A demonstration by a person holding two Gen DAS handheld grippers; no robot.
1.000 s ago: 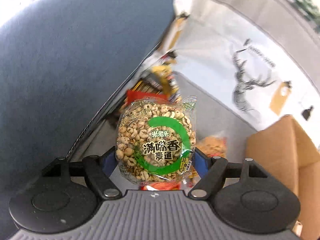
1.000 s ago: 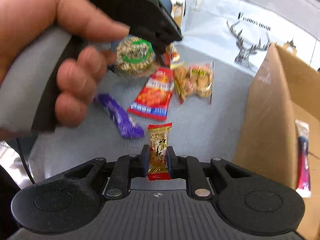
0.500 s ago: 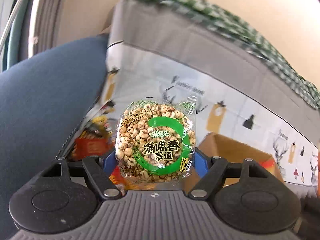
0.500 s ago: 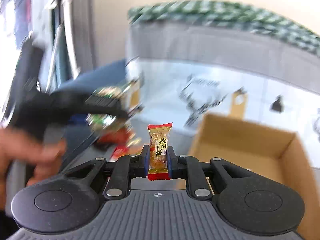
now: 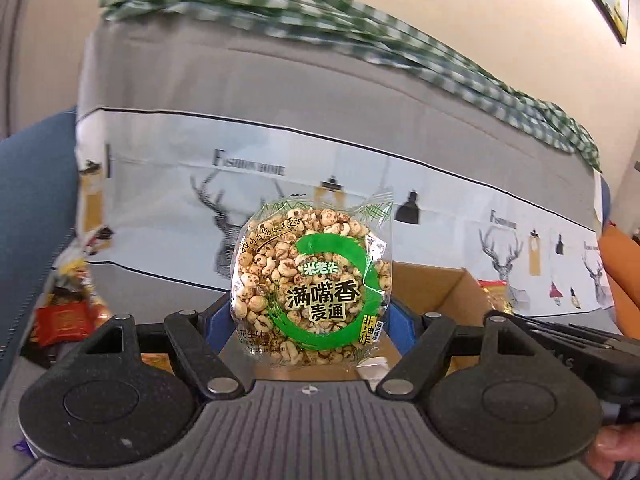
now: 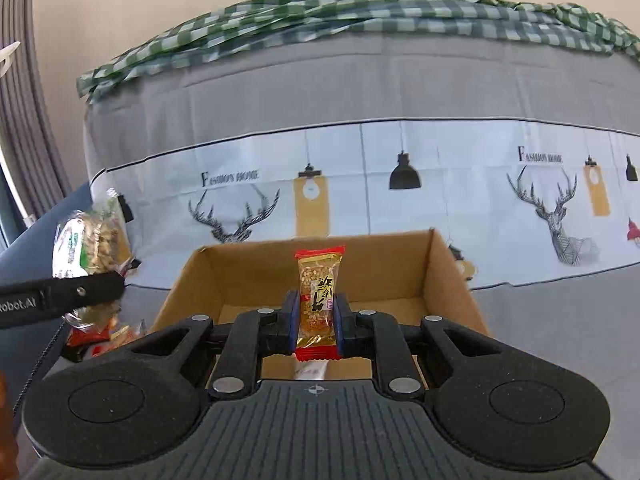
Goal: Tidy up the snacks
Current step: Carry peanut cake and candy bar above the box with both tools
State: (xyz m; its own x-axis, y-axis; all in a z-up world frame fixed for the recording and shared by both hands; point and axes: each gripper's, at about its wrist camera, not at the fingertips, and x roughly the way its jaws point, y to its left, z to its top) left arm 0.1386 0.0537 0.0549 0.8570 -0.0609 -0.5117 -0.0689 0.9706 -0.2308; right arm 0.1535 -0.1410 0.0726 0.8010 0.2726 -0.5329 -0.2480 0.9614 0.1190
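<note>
My left gripper is shut on a round puffed-grain cake in a clear wrapper with a green ring, held upright in front of the open cardboard box. My right gripper is shut on a small peanut bar in a red-ended wrapper, held upright just before the box. In the right wrist view the left gripper's finger and its grain cake show at the left, beside the box.
Several loose snack packets lie on the grey sofa seat at the left. A deer-print cover drapes the sofa back, with a green checked cloth on top. A blue armrest is at the left.
Both grippers have lifted from the snack pile on the seat and swung right toward the cardboard box, each still holding its snack. The views now face the sofa back.
</note>
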